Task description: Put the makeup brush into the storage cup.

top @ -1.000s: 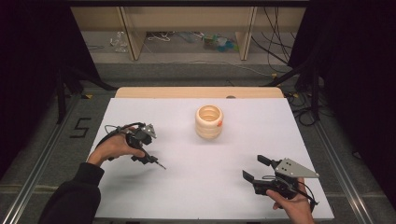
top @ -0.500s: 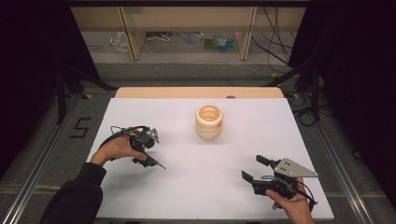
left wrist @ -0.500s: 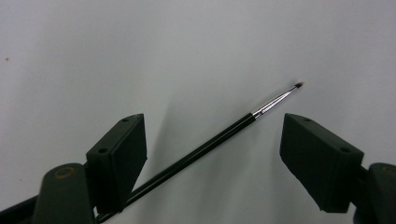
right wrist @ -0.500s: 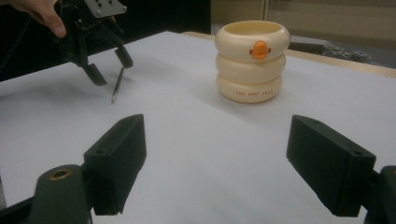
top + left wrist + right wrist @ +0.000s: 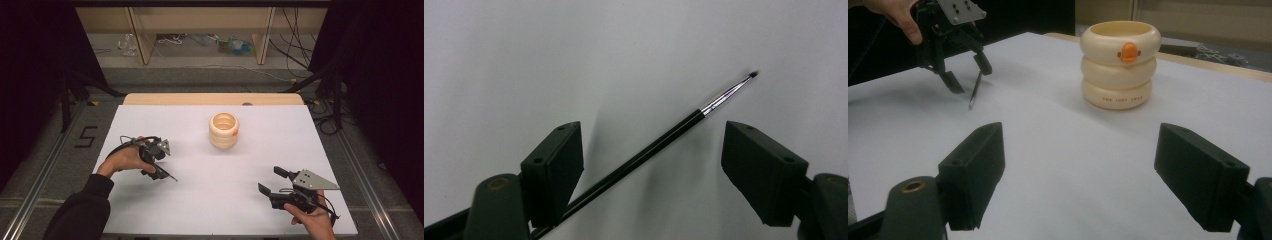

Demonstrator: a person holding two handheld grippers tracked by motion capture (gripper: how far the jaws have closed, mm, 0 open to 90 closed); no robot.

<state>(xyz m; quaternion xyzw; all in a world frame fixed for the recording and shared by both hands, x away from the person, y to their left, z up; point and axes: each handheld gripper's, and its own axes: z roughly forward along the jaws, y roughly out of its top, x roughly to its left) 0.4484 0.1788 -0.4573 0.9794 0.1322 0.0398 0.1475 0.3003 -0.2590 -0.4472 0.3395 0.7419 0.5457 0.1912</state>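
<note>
High view: a white worktop (image 5: 210, 200) carries everything. Toward its left edge, about halfway back, the person's left hand (image 5: 122, 159) holds the left gripper (image 5: 159, 161) tilted down at the surface. A thin black paintbrush (image 5: 169, 176) sticks out from under it toward the middle of the worktop. In the left gripper view the paintbrush (image 5: 659, 145) lies slantwise between the two black jaws, its handle passing close by the left pad and its metal collar and small dark tip lying on the white surface beyond. The jaws stand wide apart and have just been closing a little with the brush between them; the right pad is well clear of it, and whether the left pad touches the handle I cannot tell.

Past the middle, toward the far edge, stands a cream holder (image 5: 224, 130) shaped like three stacked rings, upright, open at the top. In the right gripper view it shows a small orange mark on its top ring.

Near the front right corner the right hand (image 5: 315, 220) holds the right gripper (image 5: 272, 181) low over the worktop, jaws spread wide with nothing between them, pointing toward the holder.
</note>
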